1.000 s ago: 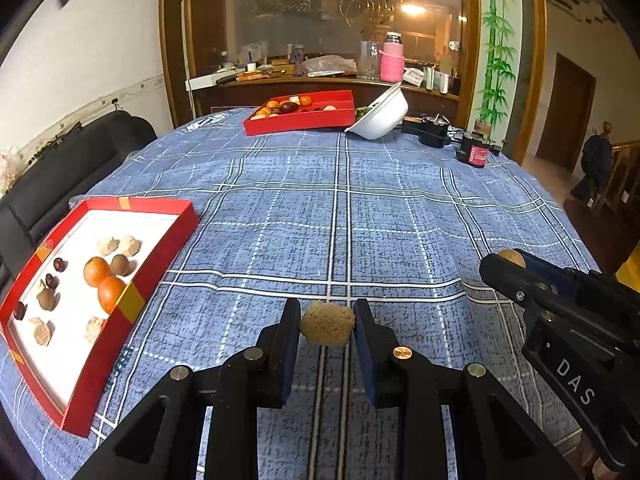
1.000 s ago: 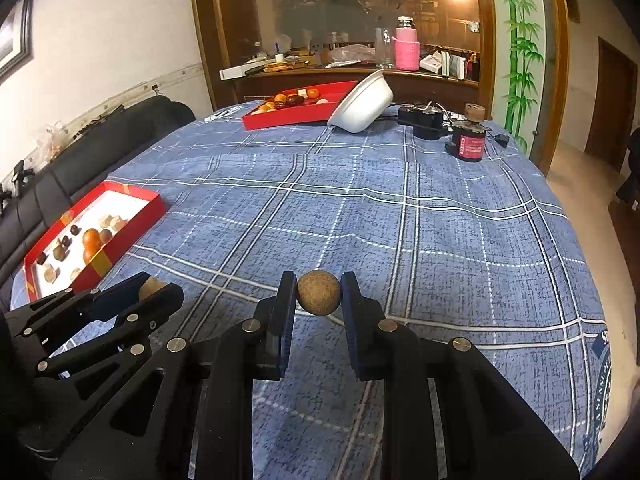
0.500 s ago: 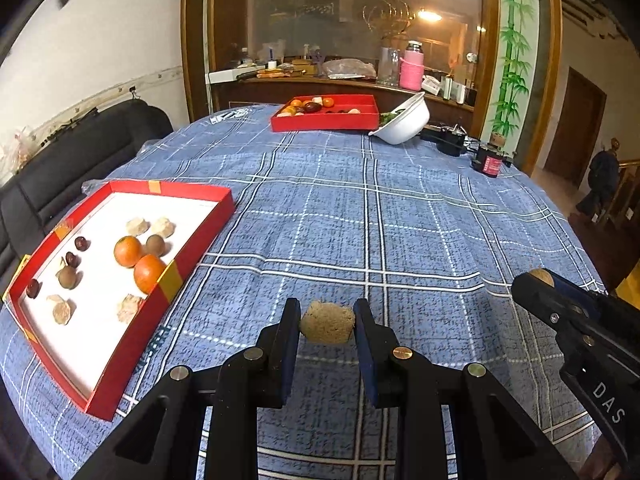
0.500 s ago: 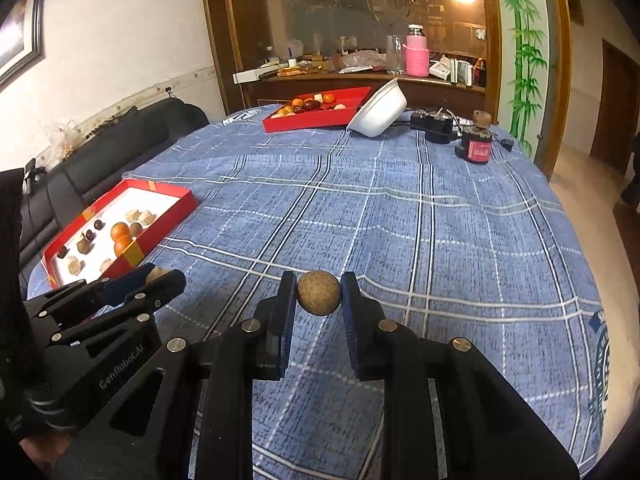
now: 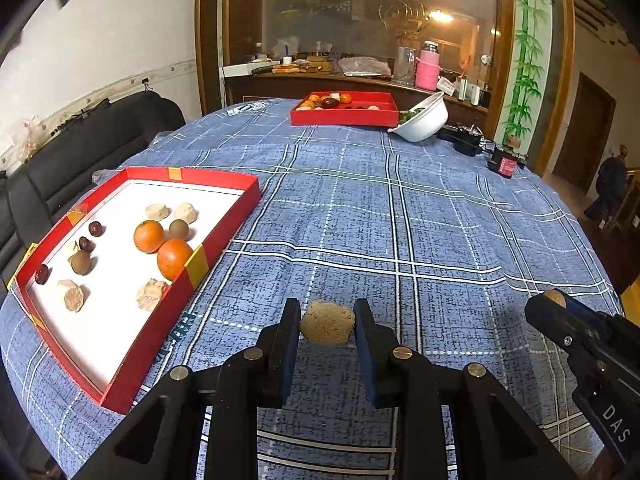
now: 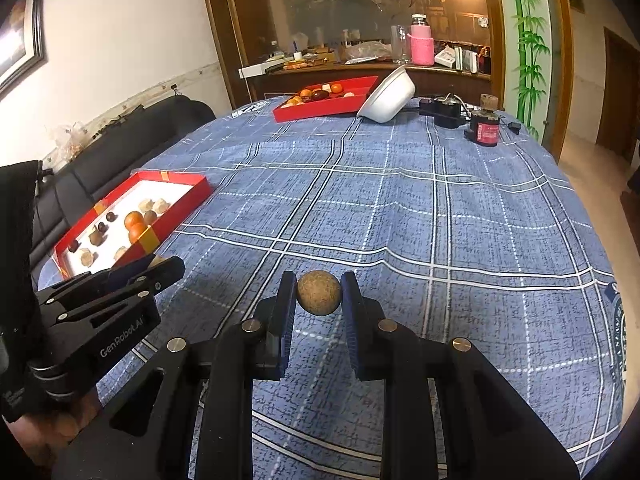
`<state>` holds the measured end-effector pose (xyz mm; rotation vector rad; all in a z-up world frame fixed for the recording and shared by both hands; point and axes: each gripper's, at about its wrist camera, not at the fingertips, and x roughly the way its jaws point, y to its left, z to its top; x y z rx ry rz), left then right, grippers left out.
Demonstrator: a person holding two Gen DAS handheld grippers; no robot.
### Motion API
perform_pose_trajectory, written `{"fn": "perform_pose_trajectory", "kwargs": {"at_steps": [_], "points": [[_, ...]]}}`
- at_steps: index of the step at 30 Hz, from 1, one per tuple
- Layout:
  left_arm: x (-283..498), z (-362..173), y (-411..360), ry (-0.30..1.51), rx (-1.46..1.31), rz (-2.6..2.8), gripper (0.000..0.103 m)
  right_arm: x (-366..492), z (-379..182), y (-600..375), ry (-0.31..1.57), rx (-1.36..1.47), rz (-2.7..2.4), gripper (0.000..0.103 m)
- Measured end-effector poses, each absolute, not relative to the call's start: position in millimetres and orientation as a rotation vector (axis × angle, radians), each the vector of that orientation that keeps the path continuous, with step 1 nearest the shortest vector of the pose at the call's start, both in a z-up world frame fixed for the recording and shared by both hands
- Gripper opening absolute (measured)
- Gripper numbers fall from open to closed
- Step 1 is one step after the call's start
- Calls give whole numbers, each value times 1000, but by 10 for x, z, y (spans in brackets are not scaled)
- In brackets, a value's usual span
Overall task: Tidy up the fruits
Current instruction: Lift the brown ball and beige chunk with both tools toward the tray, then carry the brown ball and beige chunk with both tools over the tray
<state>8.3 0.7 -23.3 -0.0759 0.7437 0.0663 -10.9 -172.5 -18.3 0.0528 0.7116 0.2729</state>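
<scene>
My left gripper [image 5: 327, 325] is shut on a rough tan lump of fruit [image 5: 327, 327], held above the blue checked cloth just right of the near red tray [image 5: 224, 236]. That tray holds two oranges [image 5: 149, 236], small brown and dark round fruits and several pale lumps. My right gripper [image 6: 319, 294] is shut on a round brown fruit [image 6: 319, 293] over the cloth. The left gripper [image 6: 158, 270] also shows at the left of the right wrist view, and the right gripper [image 5: 554, 304] at the right edge of the left wrist view.
A second red tray [image 5: 344, 118] with fruit stands at the far side, a tipped white bowl [image 5: 426, 120] leaning beside it. A black device [image 6: 440, 110] and a red-labelled jar [image 6: 486, 132] sit far right. A black sofa [image 5: 80, 148] borders the table's left.
Both grippers have shifted across the table; the near red tray has moved rightward and nearer in both views. Each gripper still holds its fruit.
</scene>
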Motion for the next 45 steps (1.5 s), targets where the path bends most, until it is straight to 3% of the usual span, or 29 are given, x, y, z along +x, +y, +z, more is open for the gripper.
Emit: {"fn": "perform_pose_trajectory", "kwargs": {"at_steps": [30,45], "points": [[-127,-96,139,708,-55,79,26,-240,-188,-1538,709,41,322,21],[-371,-30,788,664,-140,251,26,-312,-160,-1188,710,-5,442,22]]}}
